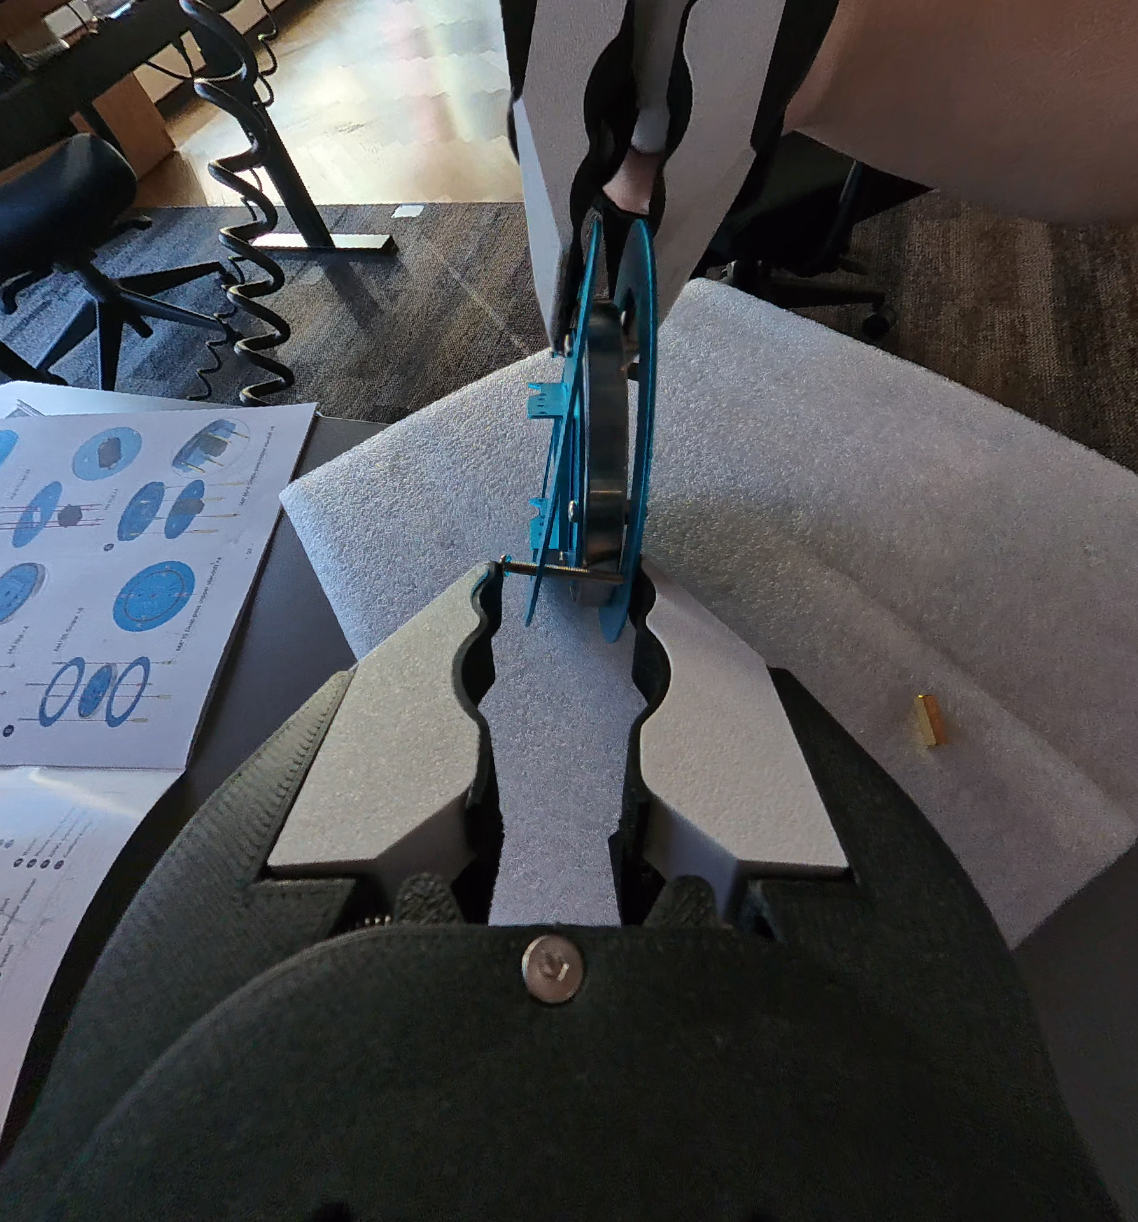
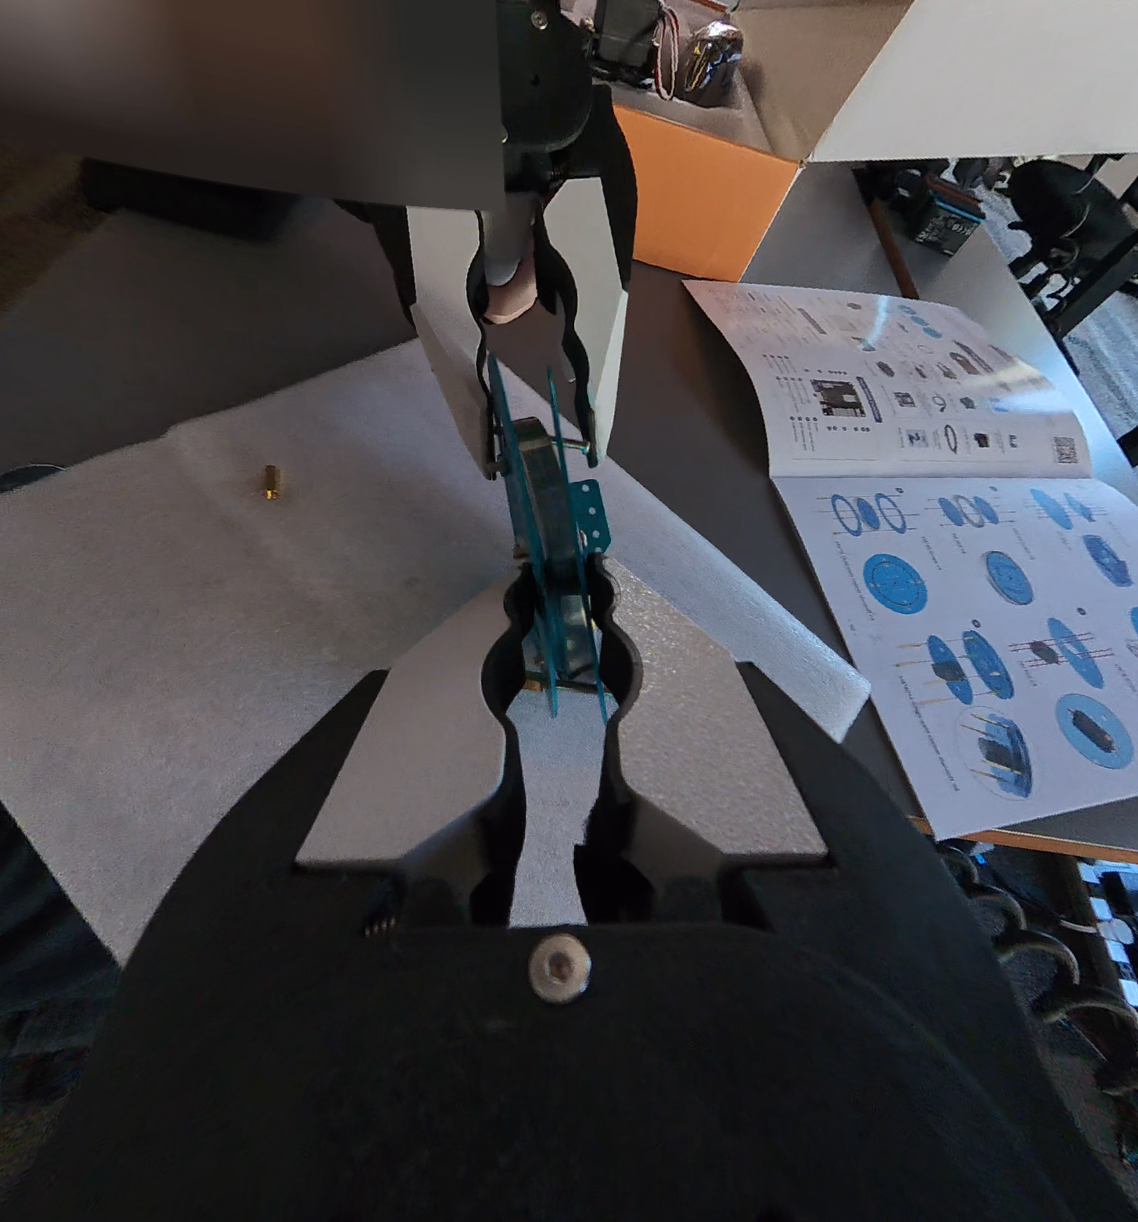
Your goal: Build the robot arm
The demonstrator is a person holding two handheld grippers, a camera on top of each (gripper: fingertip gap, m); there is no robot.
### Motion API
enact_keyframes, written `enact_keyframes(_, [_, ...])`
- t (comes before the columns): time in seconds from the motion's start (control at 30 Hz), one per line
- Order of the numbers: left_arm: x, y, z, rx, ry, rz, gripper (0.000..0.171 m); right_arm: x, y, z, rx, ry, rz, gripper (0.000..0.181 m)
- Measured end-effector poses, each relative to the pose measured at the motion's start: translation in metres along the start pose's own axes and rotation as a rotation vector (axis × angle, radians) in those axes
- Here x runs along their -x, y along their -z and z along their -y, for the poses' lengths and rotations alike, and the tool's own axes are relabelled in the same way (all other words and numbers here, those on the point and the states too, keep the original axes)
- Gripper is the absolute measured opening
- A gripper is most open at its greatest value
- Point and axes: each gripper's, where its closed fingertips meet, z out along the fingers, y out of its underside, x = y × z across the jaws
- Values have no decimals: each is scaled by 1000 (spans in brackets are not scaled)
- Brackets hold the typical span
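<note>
On my bench [image 2: 718, 370] lies a white foam sheet [image 1: 851, 502]. Above it, edge-up, my right gripper [image 2: 556, 595] and left gripper [image 1: 566, 582] both clamp the blue disc assembly [image 1: 609, 423] from opposite rims, fingers narrowed. A brass standoff [image 1: 930, 721] lies well apart.

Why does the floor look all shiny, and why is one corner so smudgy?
Left wrist view: light glares off the wooden floor up top; the foam sheet and booklet bend near the edges from the wide lens. Right wrist view: the smudgy top-left corner is an added blur patch, and the right tool looks dark, in shadow.
</note>
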Motion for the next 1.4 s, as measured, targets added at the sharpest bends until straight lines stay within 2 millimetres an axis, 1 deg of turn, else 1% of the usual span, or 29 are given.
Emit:
enact_keyframes(0.17, [-1,0,0,11,-21,16,37,4,0,0,-11,-49,59,15])
enact_keyframes(0.33, [2,0,-1,24,-26,68,36,2,-2,1,-17,-37,49,15])
enact_keyframes(0.5, [3,-1,-2,11,7,93,36,2,-4,2,-8,-39,59,15])
enact_keyframes(0.67, [11,-3,-1,-32,94,117,35,-5,-4,0,32,-100,71,12])
enact_keyframes(0.73, [13,-3,-1,-37,116,127,34,-7,-4,0,46,-117,65,12])
enact_keyframes(0.77, [13,-3,-1,-37,123,128,28,-8,-5,-1,52,-126,58,12])
enact_keyframes(0.8, [13,-4,-1,-38,132,138,27,-9,-5,-1,56,-134,48,12])
enact_keyframes(1.2, [13,-3,-3,-29,136,191,27,-9,-5,0,7,-210,1,12])
enact_keyframes(1.27, [9,-3,-2,-21,106,179,31,-8,-4,-1,-15,-222,4,12])
enact_keyframes(1.37, [1,-3,-2,-36,91,115,44,-8,-3,-1,-39,-228,11,12])
enact_keyframes(1.4, [0,-3,-3,-38,64,105,44,-8,-3,-1,-42,-232,16,12])
